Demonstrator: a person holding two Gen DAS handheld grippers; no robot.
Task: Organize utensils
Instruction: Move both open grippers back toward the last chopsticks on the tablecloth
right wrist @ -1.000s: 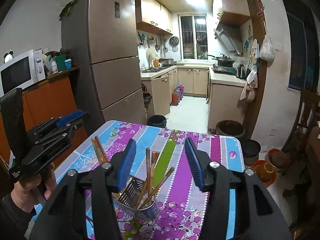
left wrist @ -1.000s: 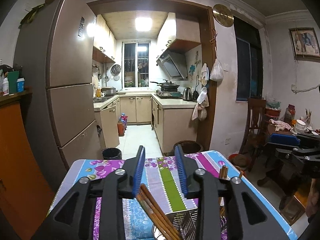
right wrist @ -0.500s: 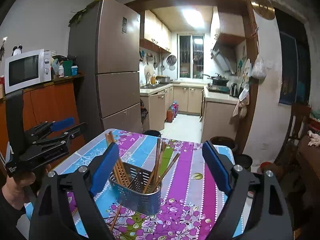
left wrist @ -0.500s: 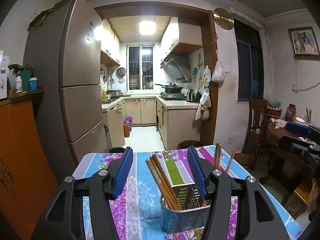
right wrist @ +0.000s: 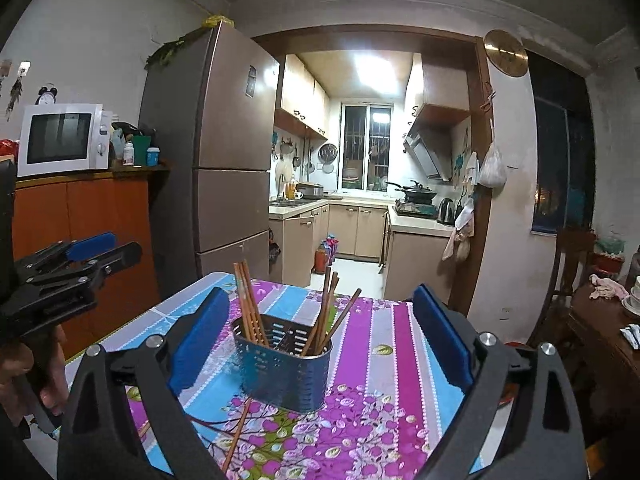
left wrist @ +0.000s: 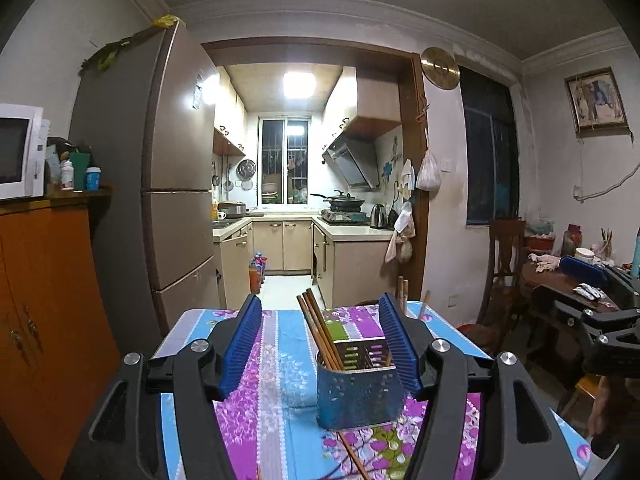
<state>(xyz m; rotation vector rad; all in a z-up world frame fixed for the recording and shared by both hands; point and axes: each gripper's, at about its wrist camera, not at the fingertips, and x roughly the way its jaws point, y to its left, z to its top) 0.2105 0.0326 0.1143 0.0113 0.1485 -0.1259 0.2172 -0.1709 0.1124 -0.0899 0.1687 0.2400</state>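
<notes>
One loose chopstick (right wrist: 237, 436) lies on the bench (right wrist: 404, 364) just near of the caddy (right wrist: 285, 364), long axis running near-to-far, between the released, just-widened jaws of the right hand-held gripper (right wrist: 318, 336); the left hand-held gripper (left wrist: 322, 346) gapes empty too.

A perforated, glossy metal utensil holder (right wrist: 282, 364) is seen on a smooth, printed floral tablecloth (right wrist: 384, 364). Brown wooden chopsticks (right wrist: 249, 304) are held in it. Ribbed blue pads are fitted to the matt black plastic right gripper (right wrist: 320, 334).
</notes>
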